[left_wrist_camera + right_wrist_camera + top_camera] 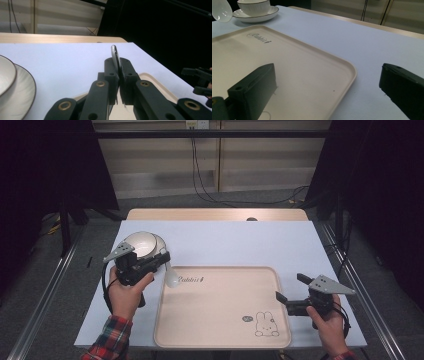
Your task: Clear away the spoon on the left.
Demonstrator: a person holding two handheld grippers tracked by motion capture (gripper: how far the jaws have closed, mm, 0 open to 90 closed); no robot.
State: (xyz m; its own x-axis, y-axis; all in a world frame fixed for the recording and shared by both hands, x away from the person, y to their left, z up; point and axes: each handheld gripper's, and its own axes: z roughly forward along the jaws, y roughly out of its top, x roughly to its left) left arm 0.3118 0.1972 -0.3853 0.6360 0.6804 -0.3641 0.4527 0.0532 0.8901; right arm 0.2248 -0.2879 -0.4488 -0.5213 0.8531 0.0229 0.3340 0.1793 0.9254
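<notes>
Table (220, 240) first, since it carries everything: we see a pale blue top with a wooden strip at its far edge, and we work from its near side. Next in size is the cream tray (220, 320), lying flat in front of us with a small rabbit drawing (266, 325) at its near right corner and a script word at its far left edge. It lies bare, so we judge it is the place where the tableware is meant to go.

Beyond the tray's far left corner stands a white bowl (140, 242) on a saucer (262, 15), both with a thin dark rim, well clear of the tray.

Our left gripper (162, 258) hangs between the bowl and the tray, its jaws clamped on the handle of a white spoon (171, 277). In the left gripper view the handle stands on edge between the jaw tips, pinched across its thin side, which we judge keeps it from slipping or twisting. From above, the spoon's bowl end hangs past the jaws over the tray's far left corner, seemingly just above it, so we take the step in hand to be carrying the spoon to the tray.

Our right gripper (290, 291) waits at the tray's right edge with its jaws wide apart and nothing between them. It sits near enough to steady the tray or take the next piece.
</notes>
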